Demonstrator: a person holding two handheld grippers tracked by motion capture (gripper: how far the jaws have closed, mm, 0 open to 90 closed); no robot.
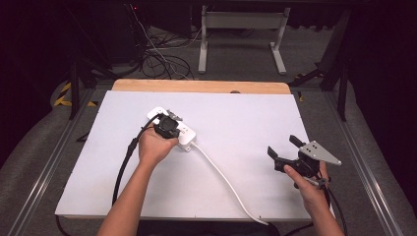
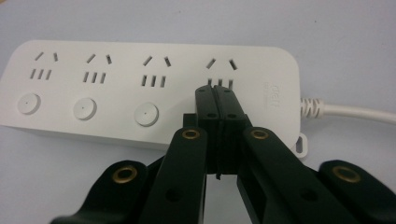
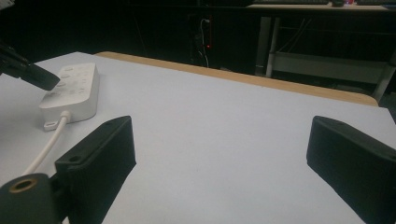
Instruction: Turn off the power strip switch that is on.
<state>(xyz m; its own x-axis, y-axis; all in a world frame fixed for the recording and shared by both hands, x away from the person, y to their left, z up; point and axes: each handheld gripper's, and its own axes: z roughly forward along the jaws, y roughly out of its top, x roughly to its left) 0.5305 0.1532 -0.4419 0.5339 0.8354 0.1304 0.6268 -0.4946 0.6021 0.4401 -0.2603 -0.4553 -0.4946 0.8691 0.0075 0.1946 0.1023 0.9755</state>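
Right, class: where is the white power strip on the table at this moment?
In the high view the power strip lies left of centre on the white board, under the shut left tool; its cable runs to the near edge.

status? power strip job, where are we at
Done: nothing that shows; no plug sits in the power strip.
In hand: the left gripper, jaws shut, tips over the strip's cord-end socket where a fourth round button would be.
Left: unclear; the right gripper hangs open, off to the side.

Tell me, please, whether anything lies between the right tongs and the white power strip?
Nothing visible does: bare white board separates the open right tongs from the power strip. Its cable trails toward them.
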